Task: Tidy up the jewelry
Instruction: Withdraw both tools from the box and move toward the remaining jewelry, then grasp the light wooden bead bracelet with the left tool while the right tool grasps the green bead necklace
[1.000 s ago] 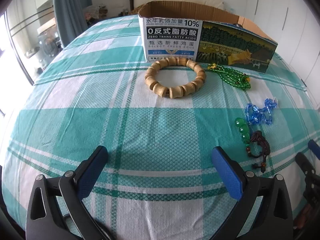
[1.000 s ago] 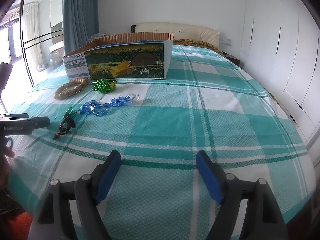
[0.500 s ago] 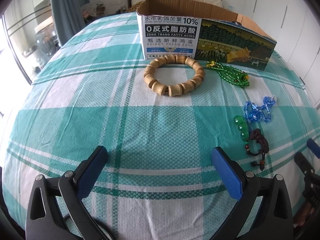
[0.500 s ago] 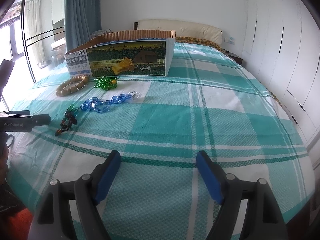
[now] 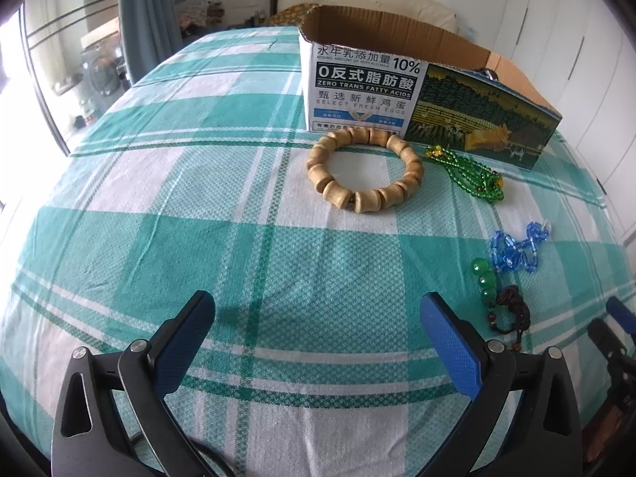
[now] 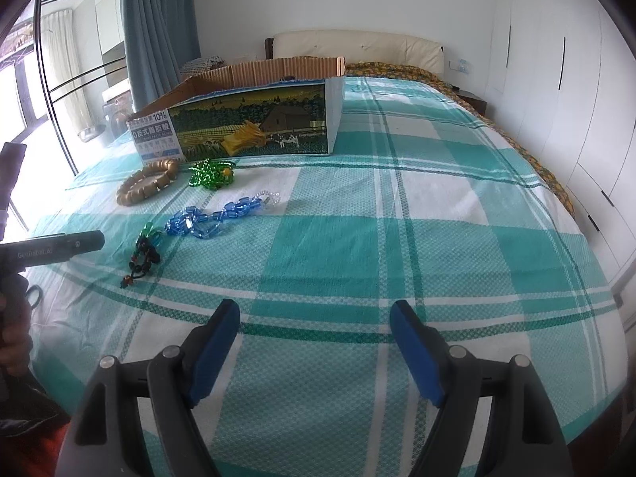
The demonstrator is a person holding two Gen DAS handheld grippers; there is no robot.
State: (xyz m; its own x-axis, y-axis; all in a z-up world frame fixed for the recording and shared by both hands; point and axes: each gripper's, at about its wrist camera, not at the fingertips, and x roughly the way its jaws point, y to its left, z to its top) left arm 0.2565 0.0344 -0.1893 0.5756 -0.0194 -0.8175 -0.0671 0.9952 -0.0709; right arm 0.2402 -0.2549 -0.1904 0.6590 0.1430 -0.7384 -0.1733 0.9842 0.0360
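A wooden bead bracelet (image 5: 363, 169) (image 6: 148, 183) lies on the teal checked bedspread just in front of an open cardboard box (image 5: 421, 91) (image 6: 254, 119). To its right lie a green bead necklace (image 5: 469, 173) (image 6: 210, 173), a blue crystal bracelet (image 5: 514, 252) (image 6: 210, 218) and a dark cord bracelet with green beads (image 5: 503, 306) (image 6: 145, 252). My left gripper (image 5: 318, 342) is open and empty, low over the bed short of the wooden bracelet. My right gripper (image 6: 314, 342) is open and empty, to the right of the jewelry.
The bed (image 6: 437, 214) stretches right towards white wardrobe doors (image 6: 556, 59). A headboard (image 6: 357, 45) and curtain (image 6: 159, 20) stand at the back. The left gripper's body shows at the left edge of the right wrist view (image 6: 51, 248).
Both grippers have moved slightly forward towards the box and jewelry. Nothing was grasped and the jaws stayed open.
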